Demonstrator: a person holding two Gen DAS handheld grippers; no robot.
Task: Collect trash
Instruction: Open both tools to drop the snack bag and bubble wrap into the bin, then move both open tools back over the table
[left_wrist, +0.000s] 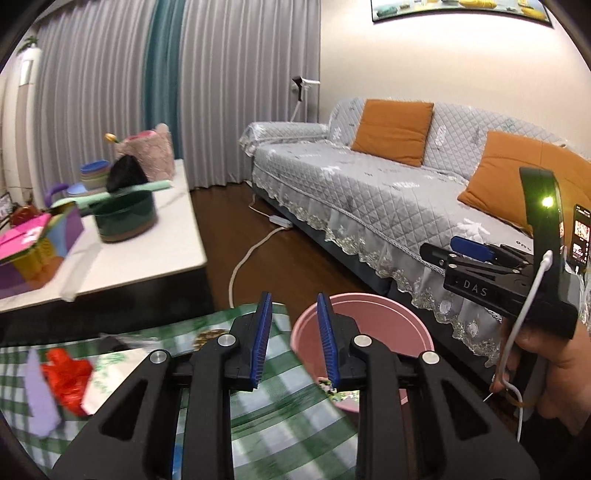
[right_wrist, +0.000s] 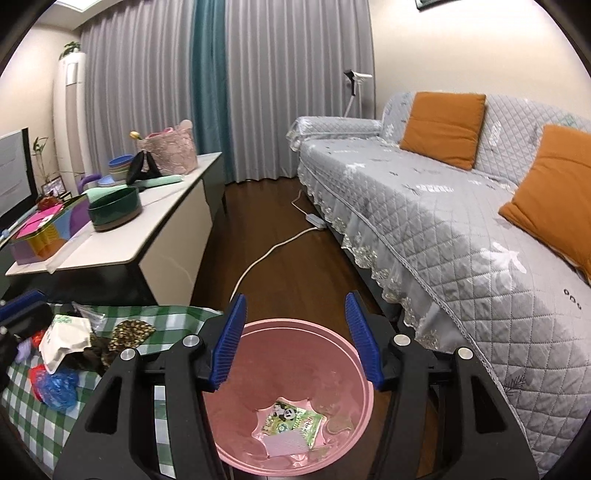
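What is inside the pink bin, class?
The pink bin holds a green packet with a panda picture, lying flat on the bottom beside a pale pink scrap. Anything under them is covered, and the gripper frames hide the bin's outer sides.

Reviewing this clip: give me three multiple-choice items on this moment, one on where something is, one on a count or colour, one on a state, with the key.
1. Where does the panda-print packet lie?
A. On the sofa
B. At the bottom of the pink bin
C. On the white table

2. How many orange cushions are on the sofa?
A. One
B. Two
C. Four

3. How do the right gripper jaws stand?
A. Open and empty over the bin
B. Shut on the packet
C. Shut on a cushion

Key: 1 B, the packet rests on the bin's floor in the right wrist view. 2 B, one cushion leans on the backrest and a second sits nearer the camera. 3 A, the blue pads stand apart with nothing between them.
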